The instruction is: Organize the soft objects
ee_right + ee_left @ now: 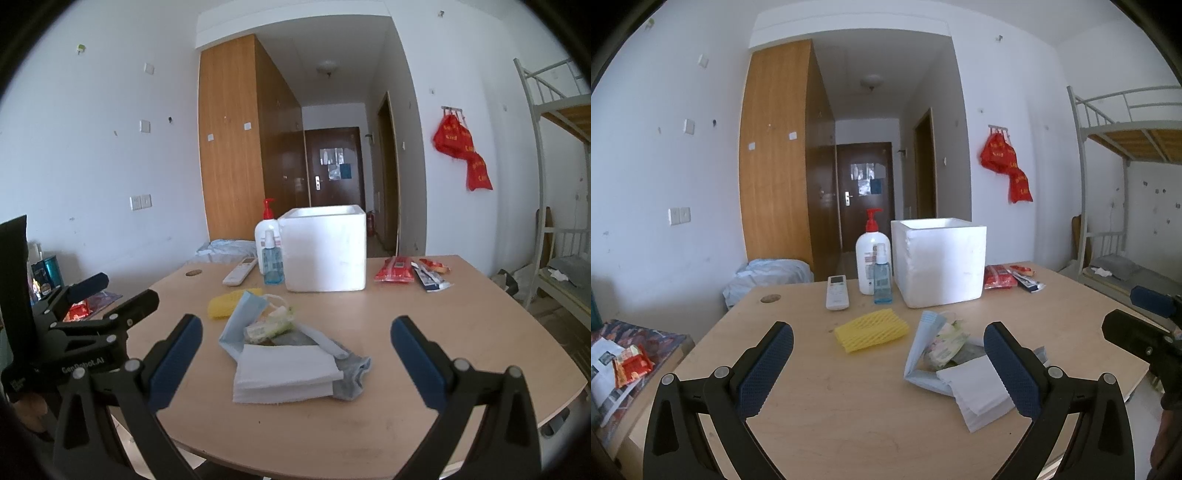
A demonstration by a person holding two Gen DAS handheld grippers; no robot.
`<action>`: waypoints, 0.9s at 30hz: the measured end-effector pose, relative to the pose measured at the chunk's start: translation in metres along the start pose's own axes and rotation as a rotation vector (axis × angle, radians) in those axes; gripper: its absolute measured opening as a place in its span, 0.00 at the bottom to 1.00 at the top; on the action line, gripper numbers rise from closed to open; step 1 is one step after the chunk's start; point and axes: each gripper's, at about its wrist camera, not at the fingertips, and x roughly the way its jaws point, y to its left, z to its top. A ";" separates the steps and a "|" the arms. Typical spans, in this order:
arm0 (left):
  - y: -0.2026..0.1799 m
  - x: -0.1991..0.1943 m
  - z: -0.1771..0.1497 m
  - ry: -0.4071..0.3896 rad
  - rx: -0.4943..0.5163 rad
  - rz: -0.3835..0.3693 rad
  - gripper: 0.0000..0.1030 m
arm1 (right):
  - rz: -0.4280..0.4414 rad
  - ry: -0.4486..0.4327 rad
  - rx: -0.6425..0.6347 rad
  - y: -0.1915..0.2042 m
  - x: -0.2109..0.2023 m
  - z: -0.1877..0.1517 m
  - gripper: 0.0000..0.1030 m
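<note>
Holding both tools over the light wooden table (820, 406), I see my left gripper (888, 365) with its blue pads wide apart and nothing between them. My right gripper (295, 363) is spread wide too, holding nothing. Just ahead of the right gripper lies a soft pile: folded white tissues (284, 373) on top, a light blue face mask (240, 317) and a grey sock (352, 376) (partly hidden). Ahead of the left gripper sits a yellow foam net sleeve (871, 330). Farther ahead stands a white foam box (940, 262).
</note>
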 end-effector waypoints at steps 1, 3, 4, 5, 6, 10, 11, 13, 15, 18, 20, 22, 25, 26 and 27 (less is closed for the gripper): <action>0.000 0.000 0.000 0.001 0.000 0.000 1.00 | 0.001 0.000 0.000 0.000 0.000 0.000 1.00; 0.000 0.000 0.000 0.001 -0.002 -0.001 1.00 | 0.001 0.002 -0.002 0.001 -0.001 0.000 1.00; 0.000 0.000 0.000 0.002 -0.001 -0.001 1.00 | 0.001 0.002 -0.001 0.000 0.000 -0.001 1.00; 0.000 0.000 0.000 0.001 -0.001 -0.002 1.00 | 0.001 0.002 -0.001 0.000 0.000 -0.001 1.00; 0.000 0.000 0.000 0.001 -0.002 -0.003 1.00 | 0.001 0.002 0.000 -0.001 -0.001 -0.001 1.00; 0.001 0.000 0.001 0.001 -0.002 -0.004 1.00 | 0.002 0.002 0.000 0.000 0.000 -0.001 1.00; 0.001 0.000 0.001 0.001 -0.002 -0.004 1.00 | 0.002 0.003 0.000 0.000 0.000 -0.001 1.00; 0.001 0.000 0.000 0.001 -0.004 -0.003 1.00 | 0.002 0.003 -0.001 0.000 0.000 0.000 1.00; 0.001 0.000 0.000 0.003 -0.002 -0.003 1.00 | 0.002 0.005 -0.002 0.000 0.000 -0.001 1.00; 0.001 -0.001 0.000 0.005 -0.001 -0.001 1.00 | 0.002 0.006 -0.001 0.000 0.000 -0.001 1.00; 0.001 0.000 0.000 0.006 -0.003 -0.005 1.00 | 0.000 0.005 -0.002 0.001 0.000 -0.001 1.00; 0.001 0.000 0.000 0.005 -0.002 -0.004 1.00 | 0.000 0.006 -0.001 0.001 -0.001 -0.001 1.00; 0.001 0.000 0.000 0.004 -0.006 -0.005 1.00 | -0.002 0.008 -0.004 0.001 0.000 -0.001 1.00; 0.002 0.000 0.000 0.005 -0.006 -0.006 1.00 | 0.000 0.007 -0.004 0.001 0.000 -0.001 1.00; 0.002 0.000 0.000 0.004 -0.005 -0.004 1.00 | 0.003 0.008 -0.002 0.000 0.000 -0.001 1.00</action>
